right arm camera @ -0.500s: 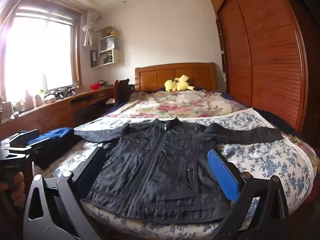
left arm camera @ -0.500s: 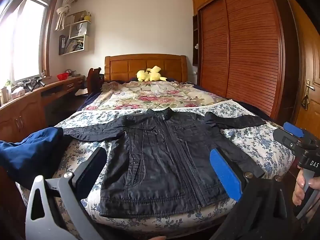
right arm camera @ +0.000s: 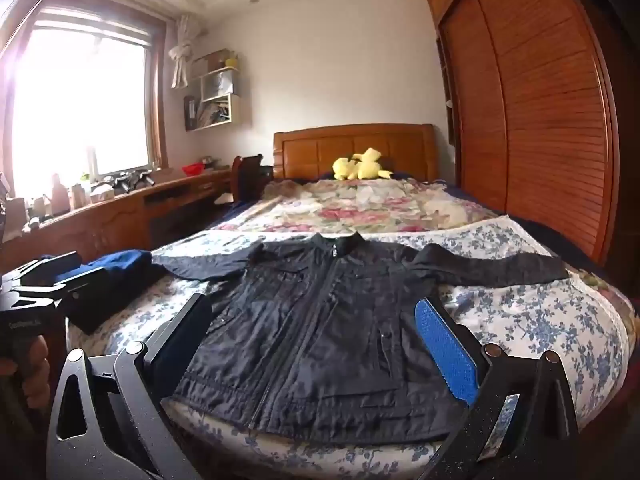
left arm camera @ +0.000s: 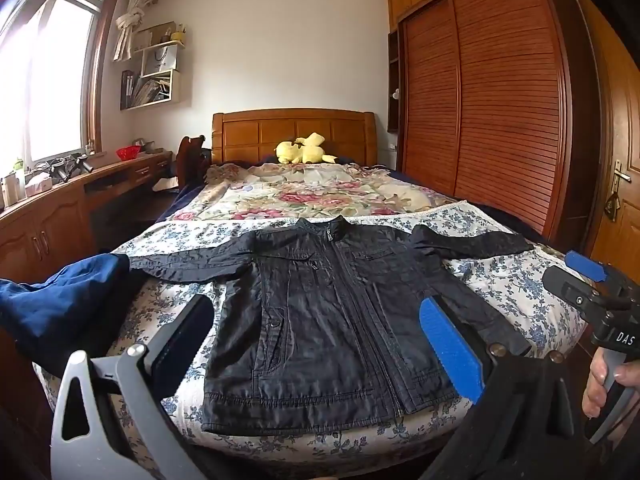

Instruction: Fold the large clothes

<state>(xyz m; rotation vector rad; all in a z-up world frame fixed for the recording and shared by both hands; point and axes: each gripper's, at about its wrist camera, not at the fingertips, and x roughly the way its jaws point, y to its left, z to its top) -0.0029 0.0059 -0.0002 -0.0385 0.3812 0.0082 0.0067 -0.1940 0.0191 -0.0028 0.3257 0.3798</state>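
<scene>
Both grippers held at the foot of the bed, neither touching cloth. Left gripper (left arm camera: 316,332): fingers spread wide, nothing between them. Right gripper (right arm camera: 312,344): fingers likewise spread and empty. Black jacket (left arm camera: 336,320) lies face up, zipped, flat on the blue-floral bedspread (left arm camera: 516,284), hem nearest, collar away, both sleeves stretched out sideways. Folding not yet started, by my reading. Risks: fabric looks smooth and possibly slippery, so a shallow pinch at hem or sleeve may slide off; the left sleeve cuff touches or overlaps the blue garment (left arm camera: 60,304) at the bed's left edge, and a grasp there could snag both; the bedspread is soft and loose, so the fingers may catch it with the jacket. Further back: a rose-patterned quilt (left arm camera: 320,196), yellow plush toy (left arm camera: 304,154) against the wooden headboard (left arm camera: 294,132). Slatted wardrobe (left arm camera: 504,112) to the right, table (left arm camera: 92,180) under the window to the left.
</scene>
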